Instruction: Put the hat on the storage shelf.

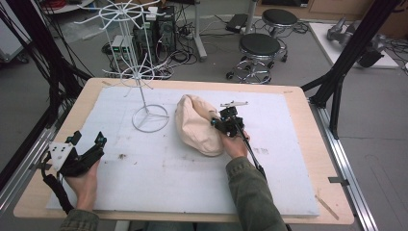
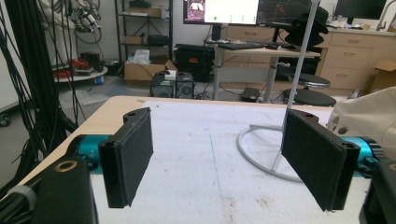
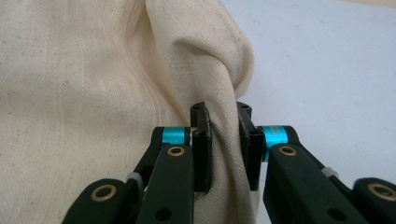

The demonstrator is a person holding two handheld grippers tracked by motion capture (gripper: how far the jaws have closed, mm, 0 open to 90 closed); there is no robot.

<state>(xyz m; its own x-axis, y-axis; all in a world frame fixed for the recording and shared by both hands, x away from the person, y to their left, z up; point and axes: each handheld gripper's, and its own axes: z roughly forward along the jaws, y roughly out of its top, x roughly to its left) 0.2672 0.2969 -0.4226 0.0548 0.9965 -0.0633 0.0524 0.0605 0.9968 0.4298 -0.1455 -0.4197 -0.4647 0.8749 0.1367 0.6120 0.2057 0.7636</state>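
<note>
A cream cap (image 1: 197, 126) was seen lying on the white mat (image 1: 183, 178) of the bench (image 1: 308, 125), near the middle and just right of a white wire stand (image 1: 144, 103). The right hand-held gripper (image 1: 219, 121) was placed at the cap's right edge, and a fold of the cap's fabric (image 3: 224, 135) was clenched between its 2 black jaws; in the right gripper view the cloth was seen bunched and pinched between the pads, which were drawn close together on it. The rest of the cap (image 3: 84, 93) was spread to the left in that view, with the mat (image 3: 327, 60) showing to the right. The left hand-held gripper (image 1: 87, 139) was held at the left side of the mat, well apart from the cap, with its jaws spread wide and nothing between them. In the left gripper view the stand's base ring (image 2: 261, 156) and thin pole (image 2: 301, 56) were seen between the 2 open pads, farther off on the mat, and an edge of the cap (image 2: 369, 114) was seen at the right.
</note>
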